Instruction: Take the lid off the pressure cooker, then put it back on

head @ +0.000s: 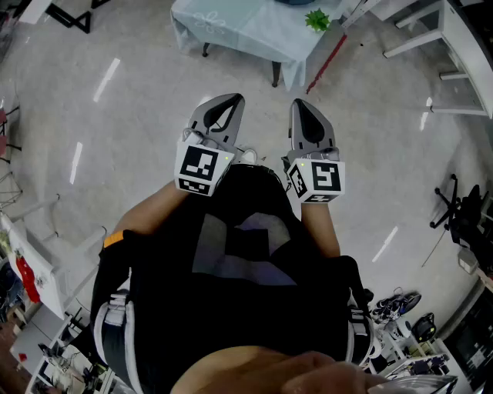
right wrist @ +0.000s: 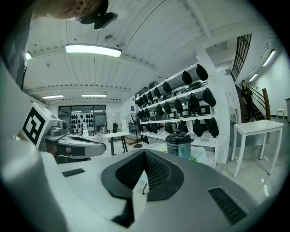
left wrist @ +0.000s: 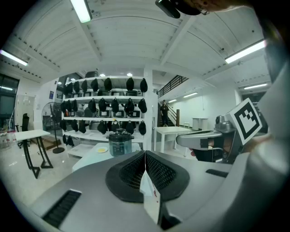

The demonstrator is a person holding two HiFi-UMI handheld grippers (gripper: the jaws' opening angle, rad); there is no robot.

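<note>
A person in a black top (head: 231,308) stands on a pale, shiny floor (head: 139,115) and holds both grippers in front of the body, side by side and near each other. The left gripper (head: 233,100) and the right gripper (head: 302,104) point toward a table (head: 246,31) with a light cloth. A green plant (head: 316,19) is on it. A red pole (head: 327,61) runs slanted just beside the table.

The location is a large indoor hall fitted out as a lab or test space; a white shelving rack (left wrist: 106,118) carries rows of identical dark items (left wrist: 108,84); strip lights (left wrist: 82,10) run along a white ribbed ceiling (left wrist: 136,41); the floor (head: 139,115) is pale and glossy; plain white tables (left wrist: 176,130), a cloth-covered worktop (head: 246,31), a staircase (right wrist: 252,97) and an office chair (head: 461,209) stand around.
</note>
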